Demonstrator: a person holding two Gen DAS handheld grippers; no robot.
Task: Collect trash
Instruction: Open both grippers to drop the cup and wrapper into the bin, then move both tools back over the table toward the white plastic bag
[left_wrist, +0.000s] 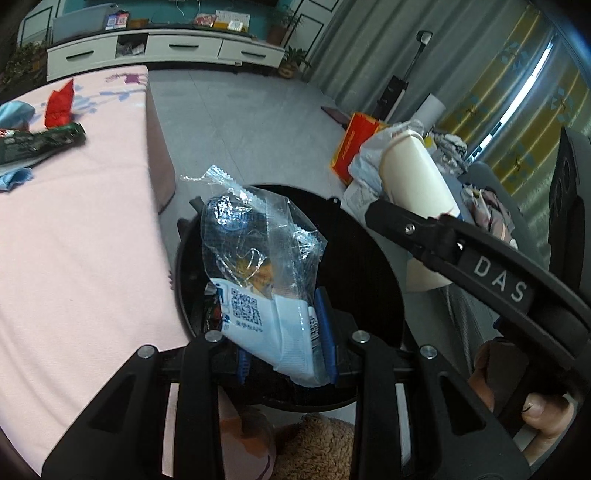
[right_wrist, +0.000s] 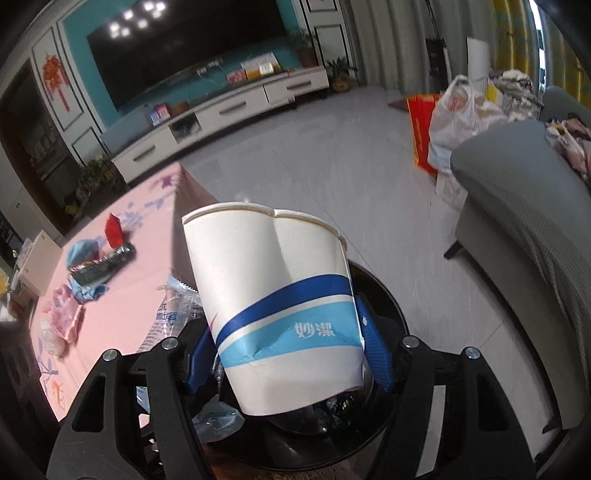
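**Two light pieces of trash held over the bin**

The left hand-held gripper (left_wrist: 284, 339) is clamped on a clear plastic wrapper (left_wrist: 258, 266), its blue pads pinching the white printed end while the crinkled, see-through end stands free above the black trash bin (left_wrist: 369, 258). The wrapper looks almost weightless and limp; it is slick film, so a pinch on the folded, doubled end, as here, seems the surest hold. Once let go it will likely flutter rather than drop straight, so it is best released low over the opening.

The right hand-held gripper (right_wrist: 288, 354) grips a paper cup (right_wrist: 273, 295), white with blue bands, its pads pressing on either side of the lower body. The cup is light and thin-walled: a dent runs down from the rim and the wall is creased at the band, so it yields under pressure. Holding it low, near the stiffer base, makes sense; a harder squeeze would only crush it further, which does no harm to trash. It hangs just above the same bin, which already holds some wrappers.

More litter lies on the pink tabletop (left_wrist: 74, 258) beside the bin: a red packet (left_wrist: 59, 105) and a dark green wrapper (left_wrist: 40, 142), both thin and probably easiest to pinch by an edge.
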